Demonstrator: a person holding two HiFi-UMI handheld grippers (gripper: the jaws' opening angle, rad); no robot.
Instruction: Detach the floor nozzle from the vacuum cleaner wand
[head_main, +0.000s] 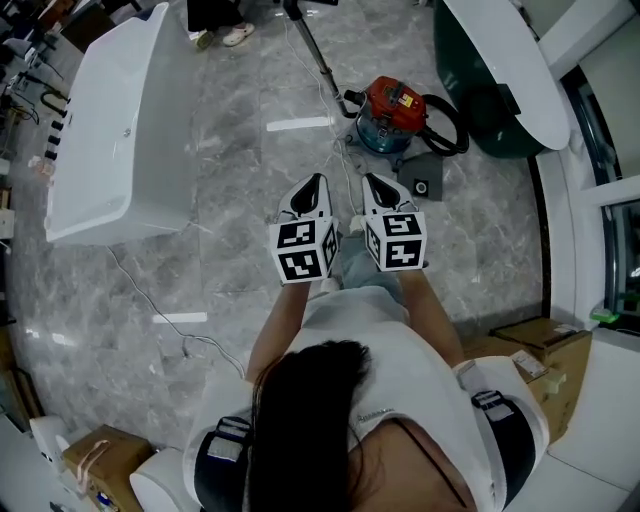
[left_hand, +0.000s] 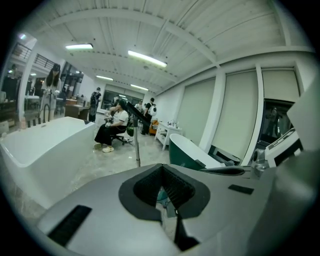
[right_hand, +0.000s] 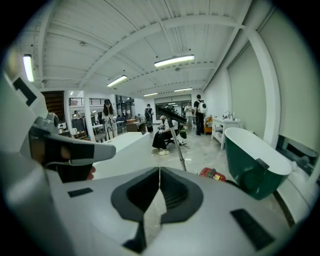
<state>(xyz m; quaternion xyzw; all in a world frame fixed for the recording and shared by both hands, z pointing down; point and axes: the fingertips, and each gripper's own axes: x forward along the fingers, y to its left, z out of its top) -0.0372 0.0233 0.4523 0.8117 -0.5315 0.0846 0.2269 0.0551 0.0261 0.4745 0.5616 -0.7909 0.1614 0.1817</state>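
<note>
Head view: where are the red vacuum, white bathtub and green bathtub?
Red round vacuum cleaner (head_main: 392, 103), head view, its red lid.
Long white bathtub (head_main: 105, 135), head view, its side wall.
Dark green bathtub (head_main: 482, 112), head view, its green wall.

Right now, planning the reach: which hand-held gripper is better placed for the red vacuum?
Probably the right hand-held gripper: the red vacuum lies ahead on its side. Both are shut and empty.

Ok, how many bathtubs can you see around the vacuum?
2. A white bathtub stands at the head view's left; a dark green bathtub with a white rim stands at the top right, beside the red vacuum cleaner. Others may lie out of frame.
</note>
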